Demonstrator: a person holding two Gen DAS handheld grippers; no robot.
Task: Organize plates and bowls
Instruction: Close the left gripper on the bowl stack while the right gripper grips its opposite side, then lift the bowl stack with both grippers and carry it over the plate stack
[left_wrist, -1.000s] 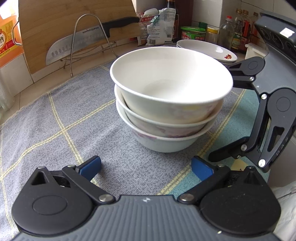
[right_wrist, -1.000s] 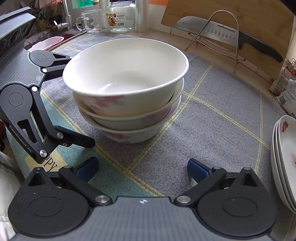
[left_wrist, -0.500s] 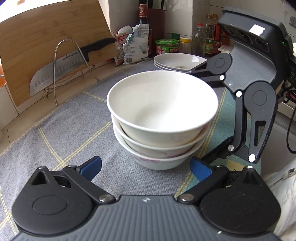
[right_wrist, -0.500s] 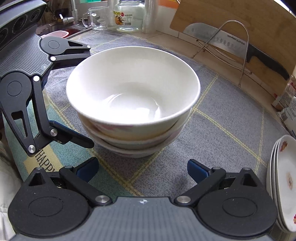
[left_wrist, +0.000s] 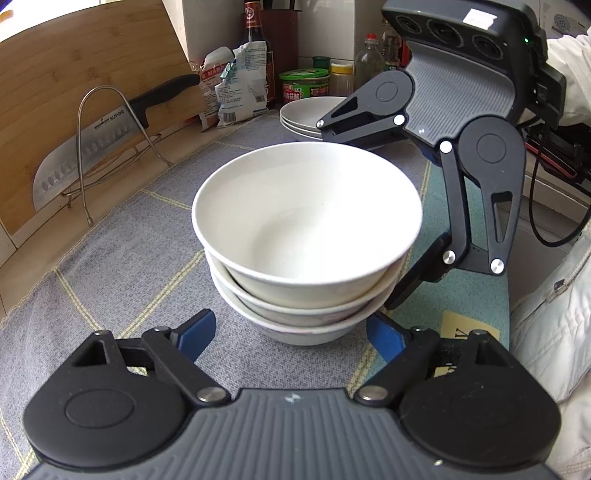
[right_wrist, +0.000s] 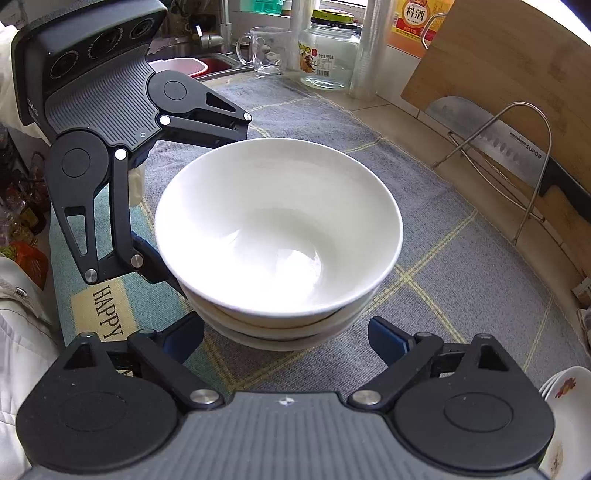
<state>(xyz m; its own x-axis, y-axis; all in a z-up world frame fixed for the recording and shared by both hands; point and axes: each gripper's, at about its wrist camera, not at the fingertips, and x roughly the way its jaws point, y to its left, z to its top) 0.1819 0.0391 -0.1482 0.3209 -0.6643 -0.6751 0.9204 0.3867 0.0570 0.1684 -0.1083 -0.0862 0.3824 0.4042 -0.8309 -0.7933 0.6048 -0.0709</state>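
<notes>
On the grey mat (left_wrist: 122, 258), three nested bowls (left_wrist: 306, 236) look heavy, glazed, breakable; left gripper (left_wrist: 291, 332) and right gripper (right_wrist: 288, 338) are closing around them, not yet pressing; grip low

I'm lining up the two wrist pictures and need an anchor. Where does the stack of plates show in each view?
Left wrist view: the stack of plates sits upper middle, behind the bowls, partly hidden by the other hand's tongs.
Right wrist view: the plates are cut off at the lower right edge.
Shared landmark: the knife on the wire rack, left in the left view, right in the right view.
</notes>
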